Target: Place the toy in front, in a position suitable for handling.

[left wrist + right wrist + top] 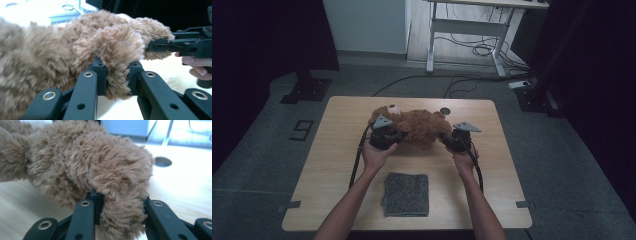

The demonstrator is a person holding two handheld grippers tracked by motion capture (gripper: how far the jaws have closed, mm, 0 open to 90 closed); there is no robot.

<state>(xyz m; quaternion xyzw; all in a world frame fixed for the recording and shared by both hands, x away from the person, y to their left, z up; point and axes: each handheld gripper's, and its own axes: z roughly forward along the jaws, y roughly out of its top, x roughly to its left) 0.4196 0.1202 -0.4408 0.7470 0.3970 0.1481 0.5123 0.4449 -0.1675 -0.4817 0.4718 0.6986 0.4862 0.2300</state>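
A brown plush teddy bear [412,125] lies on its side across the far half of the light wooden tabletop [337,165], its head with the pale muzzle toward the left and its legs toward the right. The left hand-held gripper [393,137] has clamped onto one furry limb near the head end; in the left gripper view its jaws press into the fur of that limb [117,72] from both sides. The right hand-held gripper [447,140] is closed on a leg at the other end, and the right gripper view shows the fluffy leg [122,212] squeezed between its two black jaws. So both tools are gripping the toy, one at each end, with the person's hands [374,155] set just nearer than the bear.

On the near part of the tabletop, between the forearms, lies a folded dark grey cloth [406,194], flat and well apart from the bear. A round cable hole [445,110] sits in the tabletop just beyond the toy.

The step in hand looks like the start of a two-handed lift: the grasp is made at both ends and the bear seems to be just coming off the wood, though whether its belly is clear of the surface is hard to tell. The likely next move is to carry it toward the near side, perhaps onto the cloth. That calls for raising both ends evenly, since the soft body will sag in the middle and thin fur pinches can slip.
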